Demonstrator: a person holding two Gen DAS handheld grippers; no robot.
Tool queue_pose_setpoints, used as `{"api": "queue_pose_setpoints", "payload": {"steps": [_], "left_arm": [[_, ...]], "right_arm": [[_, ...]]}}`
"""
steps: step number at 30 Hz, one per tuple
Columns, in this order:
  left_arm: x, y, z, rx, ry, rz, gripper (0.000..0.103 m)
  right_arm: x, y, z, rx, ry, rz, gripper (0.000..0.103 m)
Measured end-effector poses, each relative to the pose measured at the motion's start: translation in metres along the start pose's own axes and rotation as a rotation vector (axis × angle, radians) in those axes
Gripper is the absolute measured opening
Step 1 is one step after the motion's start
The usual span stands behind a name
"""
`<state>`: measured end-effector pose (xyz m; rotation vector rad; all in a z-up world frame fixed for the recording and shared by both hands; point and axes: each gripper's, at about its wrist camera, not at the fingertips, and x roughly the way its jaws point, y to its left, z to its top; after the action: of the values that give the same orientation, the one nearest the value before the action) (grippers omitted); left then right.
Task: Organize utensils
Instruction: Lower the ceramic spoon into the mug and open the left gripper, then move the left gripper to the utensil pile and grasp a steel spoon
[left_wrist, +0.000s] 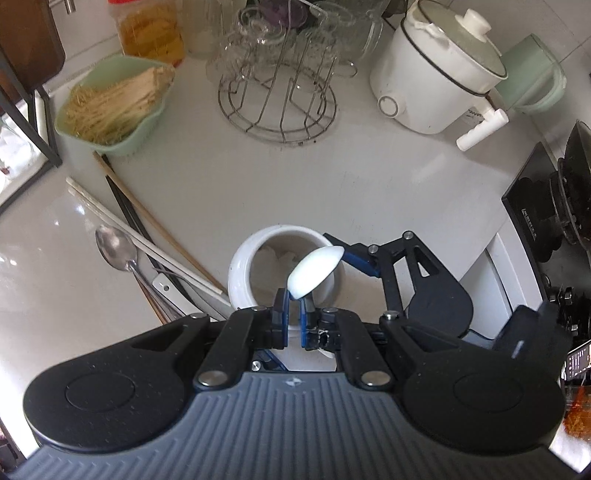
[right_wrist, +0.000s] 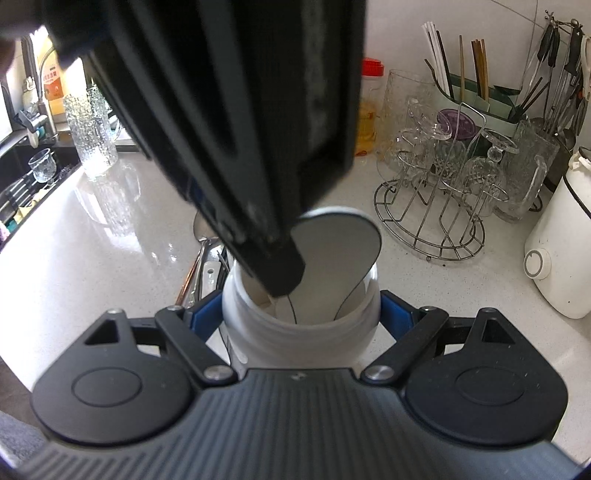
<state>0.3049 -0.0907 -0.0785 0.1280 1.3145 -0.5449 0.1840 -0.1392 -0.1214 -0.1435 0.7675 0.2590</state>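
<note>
My left gripper (left_wrist: 293, 299) is shut on a white ceramic spoon (left_wrist: 316, 271), whose bowl sticks out past the pads at the mouth of a white jar (left_wrist: 251, 266). In the right wrist view my right gripper (right_wrist: 299, 310) clasps that white jar (right_wrist: 299, 332) between its blue pads (right_wrist: 205, 310). The left gripper (right_wrist: 280, 273) comes down from above with the spoon's bowl (right_wrist: 340, 251) over the jar's far rim. The spoon's handle is hidden. On the counter left of the jar lie a metal spoon (left_wrist: 116, 249), white chopsticks (left_wrist: 144, 240) and a wooden chopstick (left_wrist: 155, 221).
A green basket of noodles (left_wrist: 110, 107), a wire rack of glasses (left_wrist: 277, 99) and a white electric pot (left_wrist: 436, 74) stand behind the jar. A stove (left_wrist: 554, 206) is at the right. A utensil holder (right_wrist: 476, 92) stands by the wall, a sink (right_wrist: 29, 177) at the far left.
</note>
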Motion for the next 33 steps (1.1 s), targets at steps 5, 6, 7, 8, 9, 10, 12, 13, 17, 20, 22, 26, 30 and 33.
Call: {"api": "queue_pose_setpoints", "payload": {"steps": [5,6,7,8,9,10,12,13,17,20,22,26,30,33], "left_arm": [[0.004,0.003,-0.001,-0.021,0.003,-0.021,0.007],[0.004,0.003,-0.001,-0.022,0.001,-0.017,0.007],[0.004,0.002,-0.001,-0.022,-0.002,-0.016,0.007],[0.004,0.002,-0.002,-0.024,-0.007,-0.014,0.007],[0.002,0.002,-0.002,-0.024,-0.014,-0.014,0.007],[0.001,0.002,-0.002,-0.023,-0.021,-0.015,0.008],[-0.002,0.003,-0.003,-0.029,-0.036,-0.019,0.009],[-0.004,0.004,-0.003,-0.035,-0.043,-0.021,0.011],[-0.015,0.006,-0.006,-0.048,-0.095,-0.018,0.030],[-0.028,0.009,-0.010,-0.058,-0.152,-0.024,0.030],[-0.038,0.012,-0.013,-0.072,-0.201,-0.036,0.030],[-0.056,0.021,-0.023,-0.114,-0.290,-0.024,0.030],[-0.067,0.036,-0.034,-0.170,-0.344,-0.001,0.030],[-0.067,0.049,-0.042,-0.212,-0.365,0.032,0.030]], "right_arm": [[0.000,0.000,0.000,0.000,0.000,0.000,0.091],[0.000,0.000,0.000,0.001,0.000,0.001,0.091],[0.000,0.000,0.000,0.001,0.000,0.000,0.091],[0.000,0.000,0.000,0.001,0.000,0.000,0.091],[0.000,0.000,0.000,0.000,0.000,0.000,0.091],[0.000,0.000,0.000,0.000,0.000,0.000,0.091],[0.000,0.001,0.000,-0.002,0.001,0.000,0.091],[0.000,0.001,0.000,-0.003,0.002,0.000,0.091],[0.000,0.000,0.000,-0.003,0.004,0.002,0.091],[0.000,0.000,0.000,-0.001,0.003,0.003,0.091],[0.000,0.000,0.000,0.000,0.005,0.003,0.091],[0.000,0.000,0.000,0.004,0.005,0.002,0.091],[0.000,-0.001,0.000,0.014,0.005,0.001,0.091],[0.001,-0.002,0.001,0.019,0.005,-0.001,0.090]]}}
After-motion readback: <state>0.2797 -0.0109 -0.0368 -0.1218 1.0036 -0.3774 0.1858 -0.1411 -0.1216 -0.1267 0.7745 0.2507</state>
